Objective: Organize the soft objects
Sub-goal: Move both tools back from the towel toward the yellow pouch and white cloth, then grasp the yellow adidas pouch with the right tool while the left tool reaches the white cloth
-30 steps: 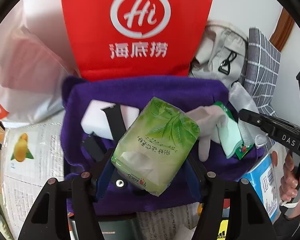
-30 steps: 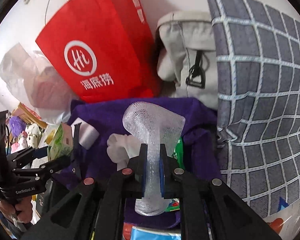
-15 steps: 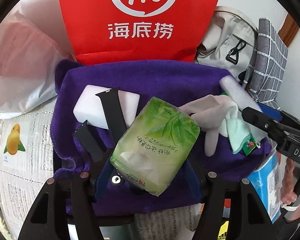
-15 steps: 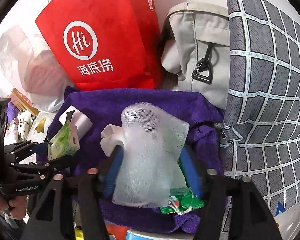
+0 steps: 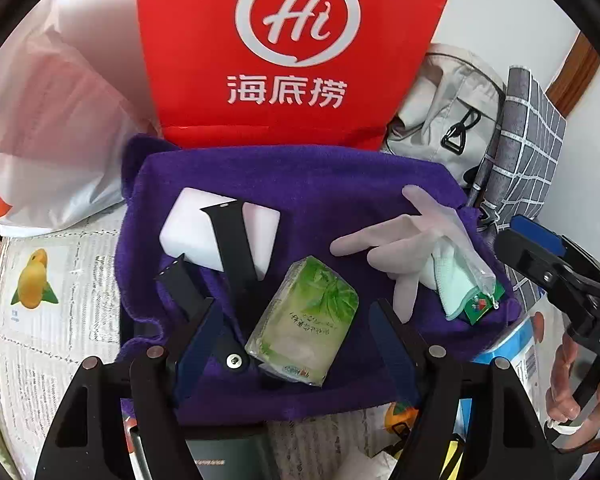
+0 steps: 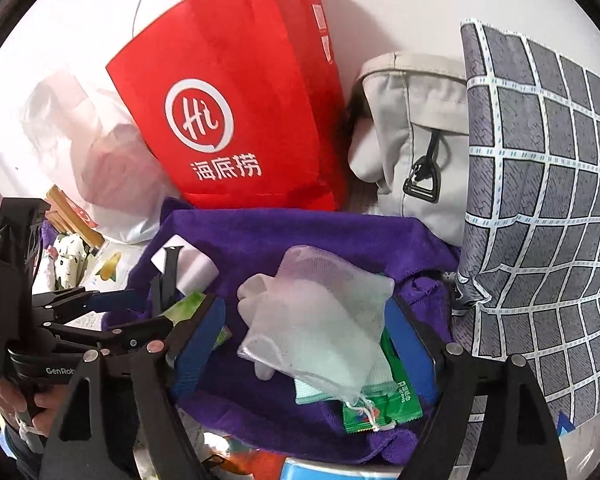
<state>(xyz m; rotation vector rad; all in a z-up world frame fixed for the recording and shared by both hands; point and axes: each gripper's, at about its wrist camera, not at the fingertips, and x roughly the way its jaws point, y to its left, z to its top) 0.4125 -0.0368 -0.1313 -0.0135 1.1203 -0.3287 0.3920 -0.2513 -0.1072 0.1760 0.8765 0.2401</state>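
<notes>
A purple towel (image 5: pixel 300 184) (image 6: pixel 268 236) holds the soft items. A green tissue pack (image 5: pixel 306 316) lies on it between the open fingers of my left gripper (image 5: pixel 296 320), released. A white sponge block (image 5: pixel 196 228) with a black strap (image 5: pixel 232 240) over it lies at the left. A white rubber glove (image 5: pixel 396 240) lies at the right. A white mesh pouch (image 6: pixel 320 320) rests on the glove and a mint cloth (image 6: pixel 332 388) with a green packet (image 6: pixel 384 408). My right gripper (image 6: pixel 304 332) is open around the pouch, not gripping it.
A red paper bag (image 5: pixel 296 48) stands behind the towel. A white plastic bag (image 5: pixel 48 120) is at the left, a beige backpack (image 6: pixel 412 140) and a grey checked cushion (image 6: pixel 540 200) at the right. Newspaper (image 5: pixel 60 300) covers the surface.
Both grippers opened. The left let go of the tissue pack, which now lies on the towel. The right released the mesh pouch onto the glove and cloth.
</notes>
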